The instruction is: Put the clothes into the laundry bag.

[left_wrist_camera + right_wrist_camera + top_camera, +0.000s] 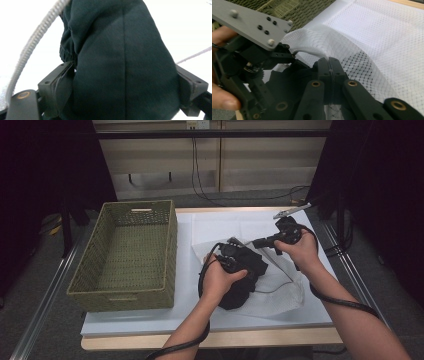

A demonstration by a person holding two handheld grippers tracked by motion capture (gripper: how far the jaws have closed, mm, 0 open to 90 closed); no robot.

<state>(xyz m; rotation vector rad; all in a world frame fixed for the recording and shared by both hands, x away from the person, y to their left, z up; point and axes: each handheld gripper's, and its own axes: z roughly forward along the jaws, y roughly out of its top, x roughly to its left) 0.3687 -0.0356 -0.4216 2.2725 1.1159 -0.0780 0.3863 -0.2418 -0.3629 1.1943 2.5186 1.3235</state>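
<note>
Two grippers: left gripper (235, 262) fingers spread around dark garment (120, 65), right gripper (329, 68) pinching mesh bag (372, 45), wicker basket (127, 255) beside.

On the white-topped table (150, 320), the empty green woven basket (127, 257) sits at nine o'clock of the white mesh laundry bag (280, 290), on which the dark cloth garment (245, 280) lies, with the left gripper (235, 262) upon it and the right gripper (265, 241) at its two o'clock.
</note>
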